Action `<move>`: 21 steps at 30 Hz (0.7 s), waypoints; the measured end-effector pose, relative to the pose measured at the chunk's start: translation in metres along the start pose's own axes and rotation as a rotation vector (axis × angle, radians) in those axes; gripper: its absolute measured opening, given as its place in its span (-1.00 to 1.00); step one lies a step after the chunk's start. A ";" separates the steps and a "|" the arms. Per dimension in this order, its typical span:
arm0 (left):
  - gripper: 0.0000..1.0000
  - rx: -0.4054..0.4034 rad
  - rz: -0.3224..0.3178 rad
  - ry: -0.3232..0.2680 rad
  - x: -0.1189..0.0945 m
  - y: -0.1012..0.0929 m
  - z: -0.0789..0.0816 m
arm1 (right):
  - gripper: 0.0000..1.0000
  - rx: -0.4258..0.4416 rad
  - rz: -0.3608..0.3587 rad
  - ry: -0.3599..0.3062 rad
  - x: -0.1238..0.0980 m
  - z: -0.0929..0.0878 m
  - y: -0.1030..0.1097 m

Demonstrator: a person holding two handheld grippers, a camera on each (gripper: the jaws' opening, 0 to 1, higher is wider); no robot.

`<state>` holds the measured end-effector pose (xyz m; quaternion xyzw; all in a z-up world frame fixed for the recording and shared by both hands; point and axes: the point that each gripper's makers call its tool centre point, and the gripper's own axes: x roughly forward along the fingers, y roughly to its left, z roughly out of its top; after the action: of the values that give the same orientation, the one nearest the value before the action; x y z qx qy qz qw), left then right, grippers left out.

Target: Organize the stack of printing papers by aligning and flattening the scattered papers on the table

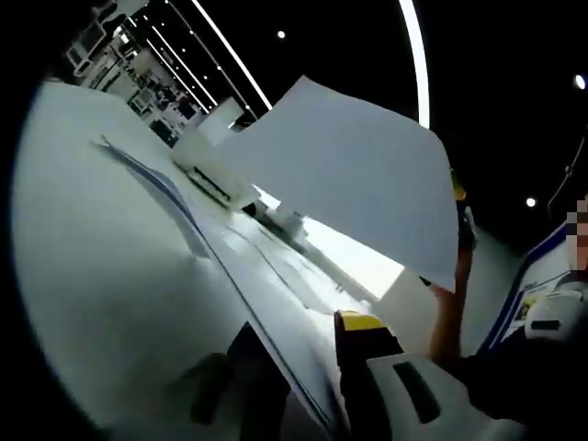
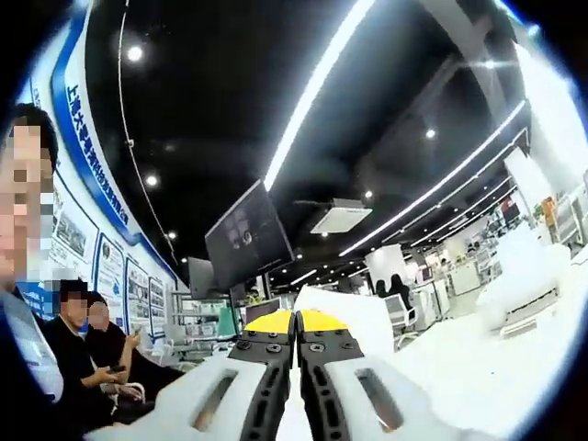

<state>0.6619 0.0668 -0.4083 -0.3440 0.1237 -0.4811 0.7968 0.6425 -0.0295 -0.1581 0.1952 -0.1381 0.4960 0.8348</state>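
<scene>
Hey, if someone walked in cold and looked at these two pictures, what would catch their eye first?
In the left gripper view, a white sheet of paper held up in the air, above the white table. In the right gripper view, the right gripper, its yellow-tipped jaws pressed together on a white sheet, pointing up toward bright ceiling light strips.

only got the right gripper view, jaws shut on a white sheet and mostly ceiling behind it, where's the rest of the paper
observer: In the left gripper view, more papers lie on the white table, their edges fanned out rather than squared.
operator: anything off the table
observer: Yes, one sheet is up in the air above the table, tilted, with its lower corner pointing down.
operator: and the left gripper
observer: The left gripper sits low over the table with its jaws apart.
</scene>
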 end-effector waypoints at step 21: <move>-0.56 0.001 0.000 0.000 -0.001 0.001 0.001 | -1.00 0.050 -0.056 0.029 -0.037 -0.029 -0.016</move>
<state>0.6628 0.0682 -0.4089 -0.3435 0.1232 -0.4810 0.7971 0.6400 -0.0512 -0.2023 0.2125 -0.1083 0.4784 0.8451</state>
